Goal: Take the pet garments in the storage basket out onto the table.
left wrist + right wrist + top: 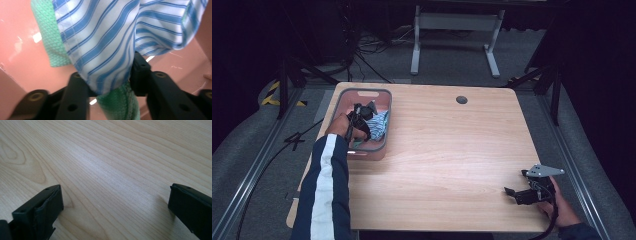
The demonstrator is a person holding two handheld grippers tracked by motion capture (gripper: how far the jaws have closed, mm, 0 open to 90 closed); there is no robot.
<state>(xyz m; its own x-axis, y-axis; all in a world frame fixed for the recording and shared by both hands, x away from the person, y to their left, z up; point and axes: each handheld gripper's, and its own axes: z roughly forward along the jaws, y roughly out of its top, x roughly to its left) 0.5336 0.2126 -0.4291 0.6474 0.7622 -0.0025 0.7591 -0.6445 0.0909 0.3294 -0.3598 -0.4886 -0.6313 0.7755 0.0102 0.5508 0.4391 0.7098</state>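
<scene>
The left claw [110,85] is clenched on the striped cloth [105,42] down inside the pink bin [343,100] — the way out is straight up. The right claw [516,192] rests released on the desk [452,150], well apart.

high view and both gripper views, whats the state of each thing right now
left gripper: inside the bin, shut on the cloth
striped cloth: bunched, pinched between the left fingers, green cloth beside it
green cloth: crumpled against the striped cloth, also caught at the fingers
pink bin: upright at the table's left edge, holding the cloths
right gripper: open, nothing in it, low over the bare table
</scene>
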